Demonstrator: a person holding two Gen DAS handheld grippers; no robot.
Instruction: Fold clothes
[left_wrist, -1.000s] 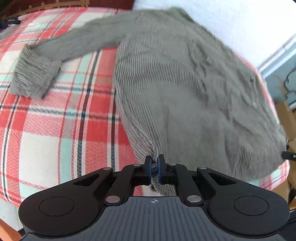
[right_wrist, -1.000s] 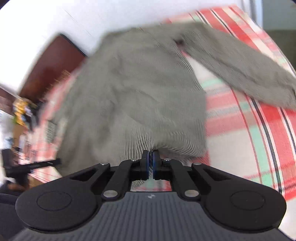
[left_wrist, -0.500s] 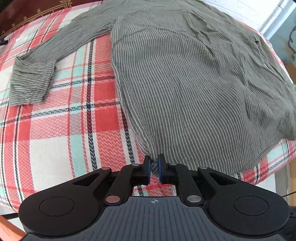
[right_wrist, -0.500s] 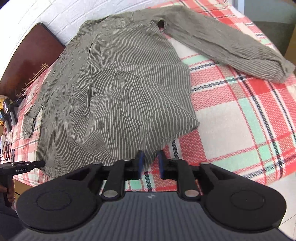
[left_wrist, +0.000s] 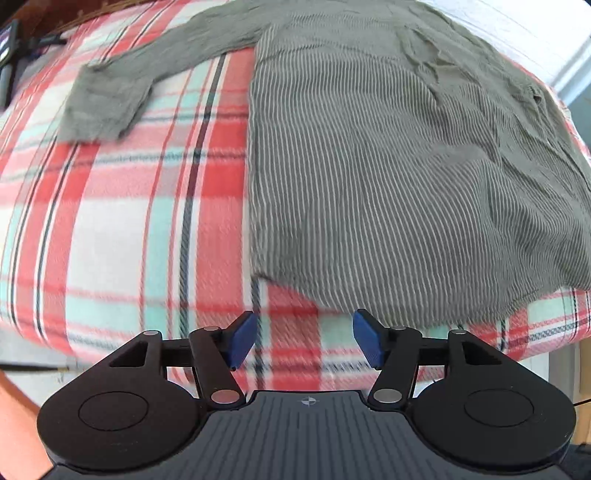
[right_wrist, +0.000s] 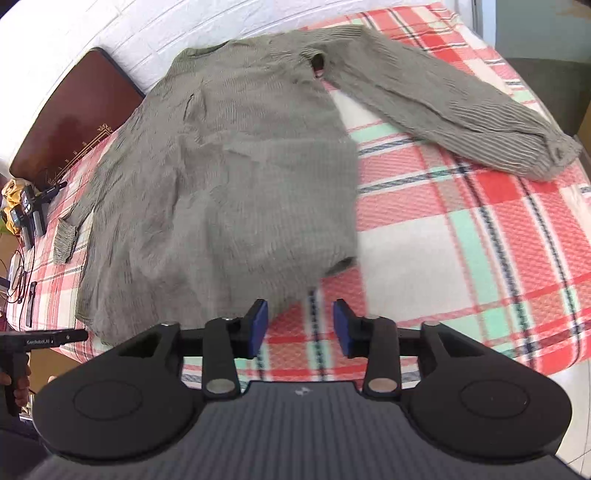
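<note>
Shirt: grey-green striped thin cotton shirt (left_wrist: 388, 177) is lying spread flat; soft, light, I judge.
Hold: I'm eyeing its hem corners.
Jaws: my left gripper (left_wrist: 303, 341) and right gripper (right_wrist: 300, 326) are gaping, empty.

Shirt (left_wrist: 388, 177) lies flat on blanket (left_wrist: 122, 229), hem toward both cameras, collar at far side by wall (right_wrist: 110, 22). Left sleeve (left_wrist: 122, 85) stretches away to the left of the body; right sleeve (right_wrist: 443, 99) stretches away to the right, cuff near the blanket's right edge. Left gripper (left_wrist: 303, 341) sits just before the hem's left corner, jaws apart, nothing between them. Right gripper (right_wrist: 299, 328) sits just before the hem's right corner, jaws apart, over bare blanket. Headboard (right_wrist: 70, 118) stands behind the blanket at far left. Small devices and cables (right_wrist: 22, 214) lie left of the blanket's edge.
</note>
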